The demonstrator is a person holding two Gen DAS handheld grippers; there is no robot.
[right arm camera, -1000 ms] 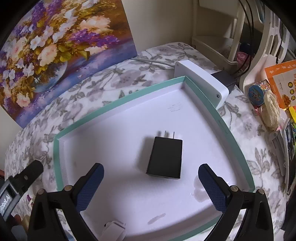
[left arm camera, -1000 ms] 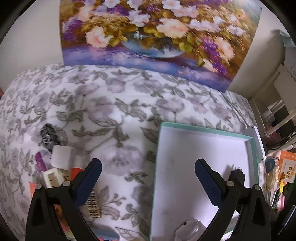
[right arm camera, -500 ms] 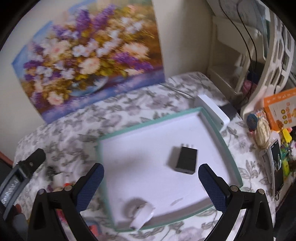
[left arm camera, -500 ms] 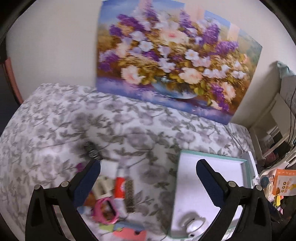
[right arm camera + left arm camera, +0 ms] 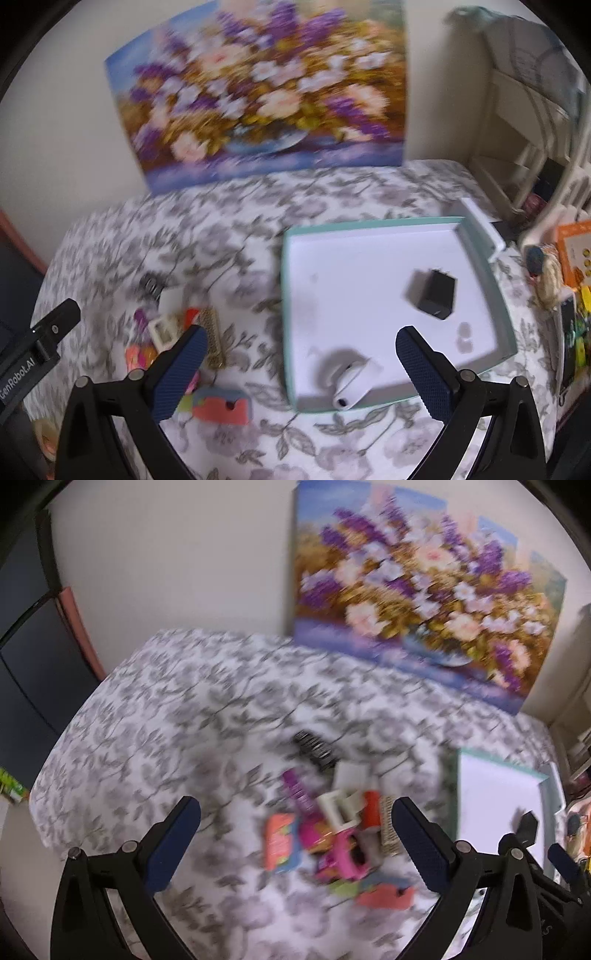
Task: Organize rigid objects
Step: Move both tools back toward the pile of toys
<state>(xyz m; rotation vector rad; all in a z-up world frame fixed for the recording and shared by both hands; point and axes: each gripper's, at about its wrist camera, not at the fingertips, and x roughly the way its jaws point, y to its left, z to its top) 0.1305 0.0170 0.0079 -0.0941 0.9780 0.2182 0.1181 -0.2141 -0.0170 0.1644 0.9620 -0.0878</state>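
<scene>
1. So, in my left wrist view, my left gripper (image 5: 295, 834) is spread wide with nothing between its fingers. Just above it, right of centre, a blurred pile of small objects (image 5: 332, 830) sits on the floral cloth (image 5: 166, 720); I judge this the work remaining. The teal-rimmed tray (image 5: 495, 760) shows at the right edge, beside the pile but apart from it.

2. In my right wrist view, my right gripper (image 5: 299, 369) is likewise spread and empty. The tray fills the centre right and holds two things: a black charger (image 5: 434, 295) towards its right side and a white device (image 5: 352, 384) at its lower edge. I count those two as done. The pile lies lower left, outside the tray, so most of the sorting is left.
</scene>
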